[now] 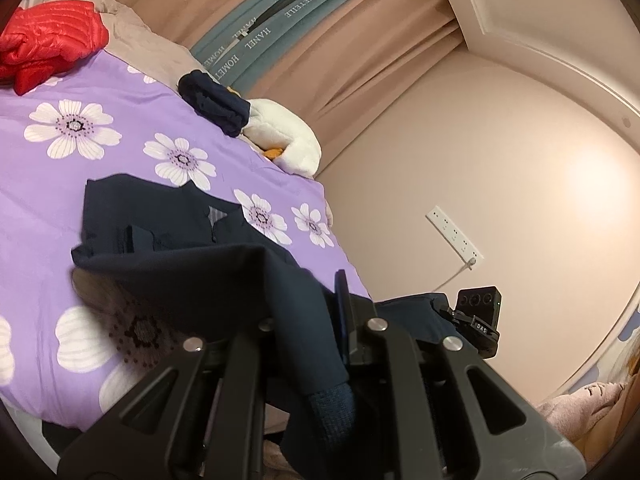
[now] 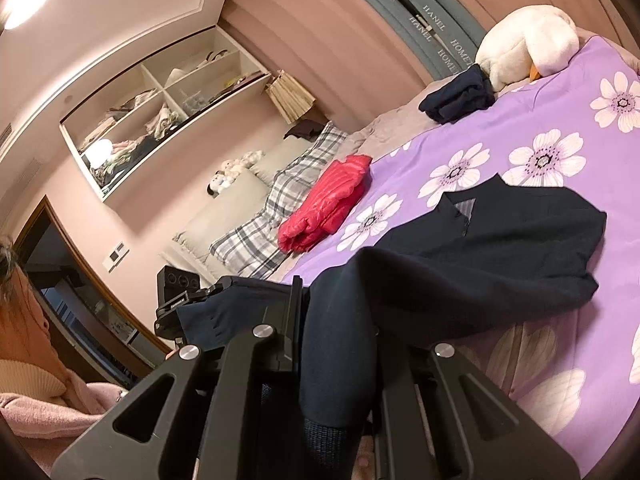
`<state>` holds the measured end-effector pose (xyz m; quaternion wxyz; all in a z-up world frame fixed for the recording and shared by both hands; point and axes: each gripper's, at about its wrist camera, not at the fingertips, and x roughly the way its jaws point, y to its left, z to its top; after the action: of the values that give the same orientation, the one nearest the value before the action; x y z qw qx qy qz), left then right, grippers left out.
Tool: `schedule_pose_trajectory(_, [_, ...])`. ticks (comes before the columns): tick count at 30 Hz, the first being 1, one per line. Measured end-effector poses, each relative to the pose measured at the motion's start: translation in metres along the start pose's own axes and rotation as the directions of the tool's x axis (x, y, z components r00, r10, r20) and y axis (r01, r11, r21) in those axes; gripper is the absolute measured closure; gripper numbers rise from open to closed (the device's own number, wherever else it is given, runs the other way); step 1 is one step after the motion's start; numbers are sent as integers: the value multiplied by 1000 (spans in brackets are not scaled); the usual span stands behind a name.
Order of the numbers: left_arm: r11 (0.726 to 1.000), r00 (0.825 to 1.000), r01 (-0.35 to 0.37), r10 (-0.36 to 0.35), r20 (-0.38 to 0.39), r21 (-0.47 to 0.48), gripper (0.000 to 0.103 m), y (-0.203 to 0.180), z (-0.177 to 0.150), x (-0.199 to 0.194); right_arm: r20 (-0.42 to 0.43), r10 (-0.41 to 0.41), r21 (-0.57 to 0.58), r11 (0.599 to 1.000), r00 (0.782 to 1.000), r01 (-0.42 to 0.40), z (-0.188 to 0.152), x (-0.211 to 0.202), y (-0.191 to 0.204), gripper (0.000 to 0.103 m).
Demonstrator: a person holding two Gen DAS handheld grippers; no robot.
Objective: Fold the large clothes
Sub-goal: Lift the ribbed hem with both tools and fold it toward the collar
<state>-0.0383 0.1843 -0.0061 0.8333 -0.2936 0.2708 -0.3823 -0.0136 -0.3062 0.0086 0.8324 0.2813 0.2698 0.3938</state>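
Note:
A large navy cardigan (image 1: 168, 240) lies on the purple flowered bedspread (image 1: 80, 184), collar toward the far side. My left gripper (image 1: 320, 320) is shut on a navy sleeve, whose ribbed cuff (image 1: 332, 412) hangs down between the fingers. In the right wrist view the same navy cardigan (image 2: 500, 256) lies on the purple flowered bedspread (image 2: 560, 360). My right gripper (image 2: 336, 320) is shut on the other sleeve, its cuff (image 2: 324, 440) hanging toward the camera. Both sleeves are lifted off the bed at its near edge. The other gripper (image 2: 180, 300) shows at the left.
A folded red puffer jacket (image 2: 324, 204), a folded navy garment (image 2: 456, 100) and a white plush duck (image 2: 524, 48) lie farther up the bed. Plaid pillows (image 2: 280, 208) sit at the head. Wall shelves (image 2: 160, 108) hang beyond. A person in pink (image 2: 36, 396) is at the left.

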Motion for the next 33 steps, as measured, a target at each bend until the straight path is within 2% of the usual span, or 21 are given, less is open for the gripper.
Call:
schedule_pose_trajectory(10, [999, 999, -28, 29, 37, -23, 91, 22, 35, 18, 39, -59, 22, 998, 998, 58, 29, 23, -21, 92])
schedule_pose_trajectory(23, [996, 994, -83, 86, 66, -39, 91, 42, 52, 33, 76, -148, 21, 989, 986, 147, 48, 33, -46, 92])
schedule_pose_trajectory(33, [993, 993, -108, 110, 44, -48, 91, 52, 61, 52, 78, -167, 42, 986, 983, 164, 52, 46, -63, 92])
